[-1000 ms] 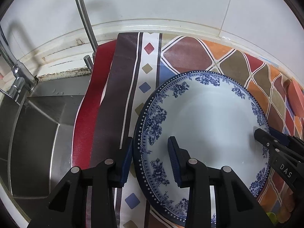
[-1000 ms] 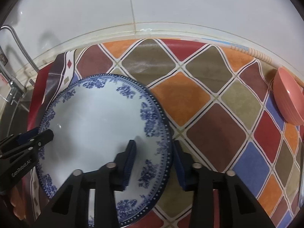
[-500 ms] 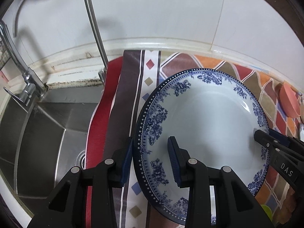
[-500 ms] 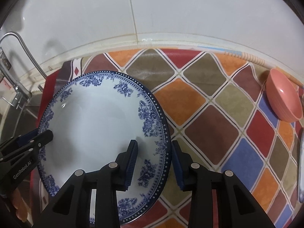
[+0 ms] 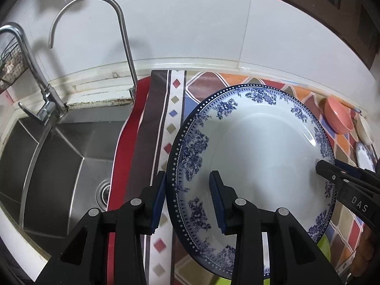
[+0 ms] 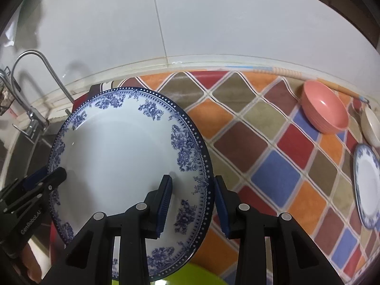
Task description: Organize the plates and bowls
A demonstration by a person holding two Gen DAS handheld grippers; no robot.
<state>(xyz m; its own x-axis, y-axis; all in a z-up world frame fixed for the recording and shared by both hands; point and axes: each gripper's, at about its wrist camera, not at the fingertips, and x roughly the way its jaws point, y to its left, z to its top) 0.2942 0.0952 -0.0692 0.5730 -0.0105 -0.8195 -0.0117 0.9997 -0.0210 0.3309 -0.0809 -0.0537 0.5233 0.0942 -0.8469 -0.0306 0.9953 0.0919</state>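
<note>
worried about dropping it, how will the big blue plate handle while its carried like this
The plate looks glazed and glossy, so probably slippery in the pads. It is likely stiff ceramic, breakable if dropped. The left gripper and right gripper grip opposite rims, which should curb tipping.

- In the left wrist view, at the right edge of the frame, we read "DAS" in pale letters on the black body of the right gripper [image 5: 330, 172].
- In the right wrist view, at the lower left of the frame, we read "GenRobot.AI", running slantwise, on the black body of the left gripper [image 6: 55, 175].
</note>
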